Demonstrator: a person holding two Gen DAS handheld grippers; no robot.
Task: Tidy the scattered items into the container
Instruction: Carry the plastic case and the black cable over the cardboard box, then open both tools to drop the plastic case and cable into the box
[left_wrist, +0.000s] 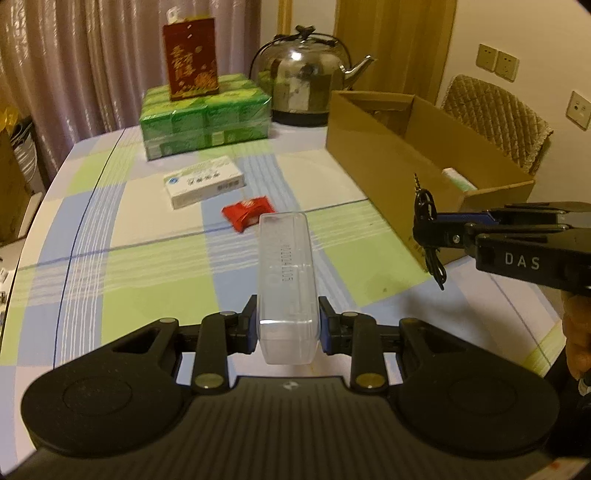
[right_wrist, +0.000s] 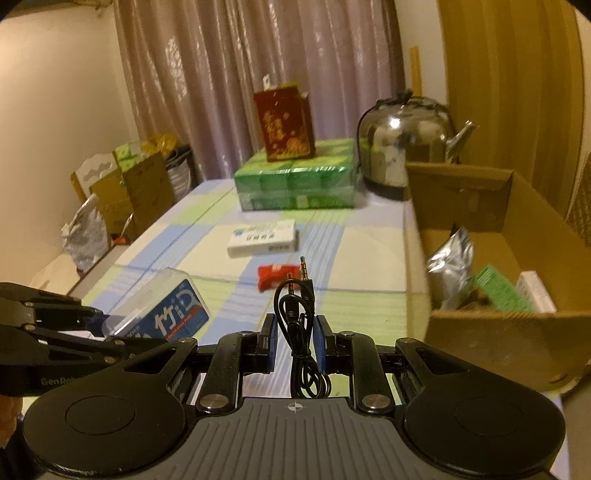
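While your left gripper (left_wrist: 287, 325) clamped the clear plastic case (left_wrist: 286, 280) and your right gripper (right_wrist: 294, 341) pinched the coiled audio cable (right_wrist: 297, 314), both hung short of the cardboard box (right_wrist: 498, 332); a white medicine box (left_wrist: 204, 181) and red wrapper (left_wrist: 248, 215) lay untouched on the table (left_wrist: 110, 280).

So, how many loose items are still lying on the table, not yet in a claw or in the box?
2: a white carton lying nearer the green packs, and a red packet just in front of it. Others may be hidden behind the cardboard box.
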